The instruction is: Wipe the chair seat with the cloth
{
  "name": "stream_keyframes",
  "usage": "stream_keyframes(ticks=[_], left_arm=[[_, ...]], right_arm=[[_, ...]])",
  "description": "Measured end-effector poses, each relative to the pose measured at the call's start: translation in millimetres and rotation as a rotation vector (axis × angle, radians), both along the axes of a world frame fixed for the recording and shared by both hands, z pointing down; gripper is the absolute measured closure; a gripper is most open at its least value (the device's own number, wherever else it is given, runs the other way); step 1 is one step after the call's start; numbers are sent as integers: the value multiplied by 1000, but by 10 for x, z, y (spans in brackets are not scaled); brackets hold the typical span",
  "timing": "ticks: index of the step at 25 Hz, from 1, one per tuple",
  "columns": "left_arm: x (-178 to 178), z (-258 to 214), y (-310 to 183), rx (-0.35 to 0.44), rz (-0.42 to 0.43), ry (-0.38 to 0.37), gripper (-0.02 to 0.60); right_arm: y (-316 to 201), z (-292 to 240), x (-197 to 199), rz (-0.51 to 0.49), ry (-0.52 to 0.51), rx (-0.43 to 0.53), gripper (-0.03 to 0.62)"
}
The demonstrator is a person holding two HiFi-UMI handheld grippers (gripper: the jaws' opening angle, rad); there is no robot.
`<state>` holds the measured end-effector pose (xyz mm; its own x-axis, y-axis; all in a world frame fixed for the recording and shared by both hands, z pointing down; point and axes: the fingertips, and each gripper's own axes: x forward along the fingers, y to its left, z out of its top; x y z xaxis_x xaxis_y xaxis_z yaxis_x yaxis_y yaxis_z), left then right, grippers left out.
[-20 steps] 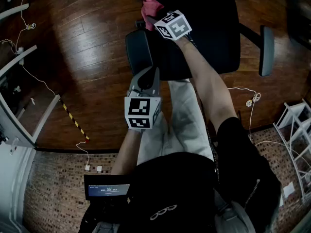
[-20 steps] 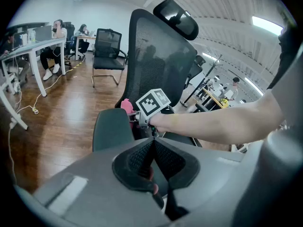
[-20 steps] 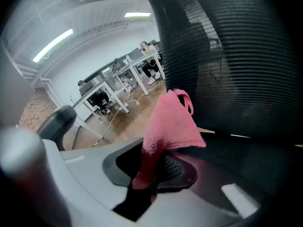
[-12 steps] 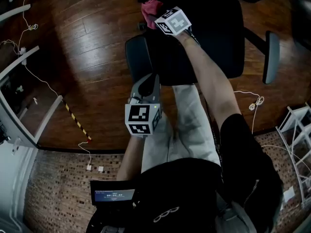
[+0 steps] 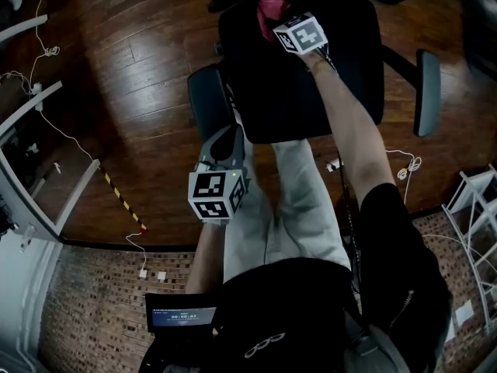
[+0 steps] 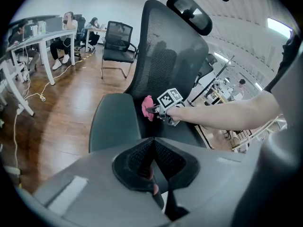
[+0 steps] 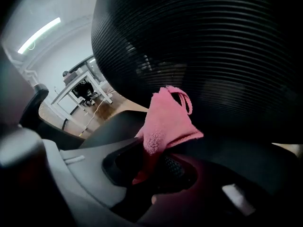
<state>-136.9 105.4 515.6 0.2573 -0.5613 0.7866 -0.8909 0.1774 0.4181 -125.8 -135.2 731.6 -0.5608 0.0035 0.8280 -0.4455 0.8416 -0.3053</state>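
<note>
The right gripper (image 5: 276, 19) is clamping the crumpled pink terry cloth (image 5: 269, 6) at the rear of the black padded chair seat (image 5: 311, 92), where firm overlapping strokes seem advisable, while the left gripper (image 6: 152, 161) is idling closed and empty.

Chair seat (image 5: 311, 92), at 12 o'clock. Right gripper (image 5: 279, 20), at the seat's 11 o'clock corner, holds the pink cloth (image 5: 270, 6). Left gripper (image 5: 231, 132) hangs at the seat's 8 o'clock, beside the armrest (image 5: 206, 99).
</note>
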Motion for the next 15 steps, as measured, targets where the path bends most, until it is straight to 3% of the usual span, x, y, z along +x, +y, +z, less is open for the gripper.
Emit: stream_keyframes(ticks=[15], left_arm=[[217,22,-44,-13,39,5,588]], right_arm=[[-902,7,1554,176,223,150,528]])
